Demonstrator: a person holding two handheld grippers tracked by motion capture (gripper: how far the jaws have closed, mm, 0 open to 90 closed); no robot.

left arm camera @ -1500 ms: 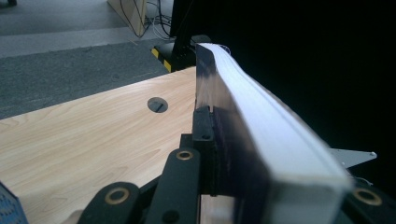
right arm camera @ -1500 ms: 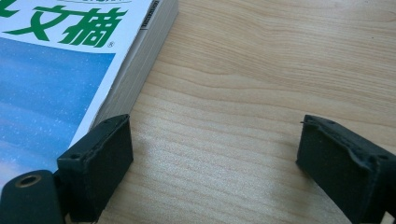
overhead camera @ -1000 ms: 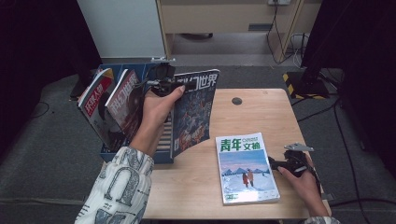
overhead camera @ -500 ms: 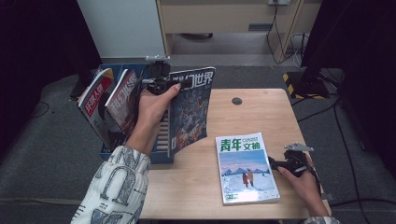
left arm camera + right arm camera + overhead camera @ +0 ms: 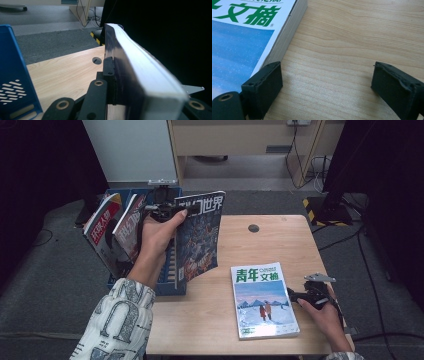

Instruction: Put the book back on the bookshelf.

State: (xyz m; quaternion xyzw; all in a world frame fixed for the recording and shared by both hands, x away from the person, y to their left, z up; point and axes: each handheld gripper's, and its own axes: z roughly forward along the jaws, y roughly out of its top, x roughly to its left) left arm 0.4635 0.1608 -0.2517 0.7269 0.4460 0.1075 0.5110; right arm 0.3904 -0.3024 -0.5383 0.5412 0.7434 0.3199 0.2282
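Gripping: dark magazine (image 5: 200, 237) clamped upright between the left gripper (image 5: 112, 82) jaws, cover facing the camera in the high view.
Left jaws: nearly closed, pads pressed on the magazine's two sides; page edges run forward past the tips.
Beside left jaws: blue crate (image 5: 172, 285) with two more magazines (image 5: 112, 230), just left.
Right gripper (image 5: 325, 85): jaws wide apart, nothing between, resting low over the table (image 5: 352, 37).
Off the right gripper's left jaw: green-titled book (image 5: 242, 37), flat, its edge touching or nearly so.

Grey carpet floor (image 5: 60, 285); white panel (image 5: 127, 150); wooden cabinet (image 5: 235, 137) behind.
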